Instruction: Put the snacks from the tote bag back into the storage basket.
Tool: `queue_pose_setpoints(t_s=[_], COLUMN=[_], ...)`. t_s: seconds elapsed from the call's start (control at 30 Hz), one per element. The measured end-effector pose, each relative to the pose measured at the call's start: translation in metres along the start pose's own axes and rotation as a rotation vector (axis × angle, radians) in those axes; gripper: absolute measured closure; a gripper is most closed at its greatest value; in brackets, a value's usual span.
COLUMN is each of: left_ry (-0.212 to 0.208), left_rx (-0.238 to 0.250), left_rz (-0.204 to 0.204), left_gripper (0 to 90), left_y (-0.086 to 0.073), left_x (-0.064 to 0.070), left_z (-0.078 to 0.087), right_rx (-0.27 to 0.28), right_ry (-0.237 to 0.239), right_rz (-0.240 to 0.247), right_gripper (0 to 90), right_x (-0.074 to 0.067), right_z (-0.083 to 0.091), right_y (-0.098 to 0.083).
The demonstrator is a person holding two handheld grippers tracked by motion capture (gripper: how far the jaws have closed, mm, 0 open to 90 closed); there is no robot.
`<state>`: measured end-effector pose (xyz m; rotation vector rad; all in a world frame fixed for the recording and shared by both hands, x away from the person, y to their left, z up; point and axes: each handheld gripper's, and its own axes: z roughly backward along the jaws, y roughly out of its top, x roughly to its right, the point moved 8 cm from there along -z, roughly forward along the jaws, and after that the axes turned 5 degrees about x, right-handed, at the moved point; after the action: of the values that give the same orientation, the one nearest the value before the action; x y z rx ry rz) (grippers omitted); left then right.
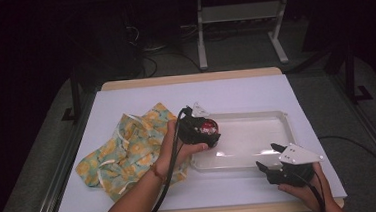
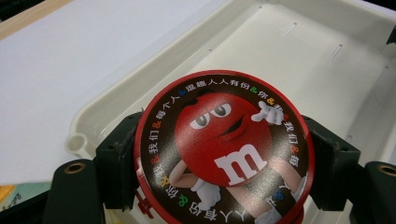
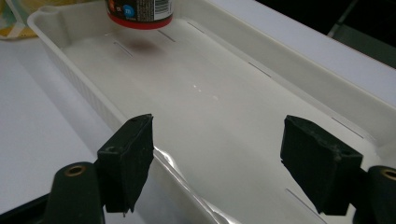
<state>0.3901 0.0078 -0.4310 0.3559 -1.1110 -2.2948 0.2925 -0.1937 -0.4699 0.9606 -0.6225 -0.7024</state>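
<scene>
A round M&M's candy tub with a red-rimmed lid sits between the jaws of my left gripper, which is shut on it. The tub hangs just above the floor of the white tray, over its left end, casting a shadow below. My right gripper stands open at the tray's front right edge, its jaws straddling the near wall with nothing between them.
A yellow and teal floral cloth lies crumpled on the white table cover left of the tray. Bare cover lies behind the tray and along the front edge. Dark floor and a desk frame lie beyond.
</scene>
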Motion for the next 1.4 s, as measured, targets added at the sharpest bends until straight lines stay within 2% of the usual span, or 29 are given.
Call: queue_pose_setpoints(t_s=[0.43,0.63,0.77,1.4], left_ry=[0.002,0.006,0.002,0.016], left_rx=[-0.019,-0.021,-0.025,-0.054], left_rz=[-0.007,0.011,0.040,0.068], left_gripper=[25.4,25.4,25.4,25.3], left_y=[-0.003,-0.005,-0.008,-0.021], left_x=[0.005,0.005,0.004,0.002], left_z=[-0.010,-0.014,-0.016,-0.029], right_rx=[-0.002,-0.006,-0.005,-0.006], right_ry=[0.002,0.003,0.002,0.003], right_rz=[0.001,0.004,-0.001,-0.002], right_gripper=[25.0,25.0,25.0,25.0], right_x=[0.000,0.000,0.000,-0.001], right_z=[0.000,0.000,-0.001,-0.001], right_y=[0.000,-0.001,-0.001,-0.001])
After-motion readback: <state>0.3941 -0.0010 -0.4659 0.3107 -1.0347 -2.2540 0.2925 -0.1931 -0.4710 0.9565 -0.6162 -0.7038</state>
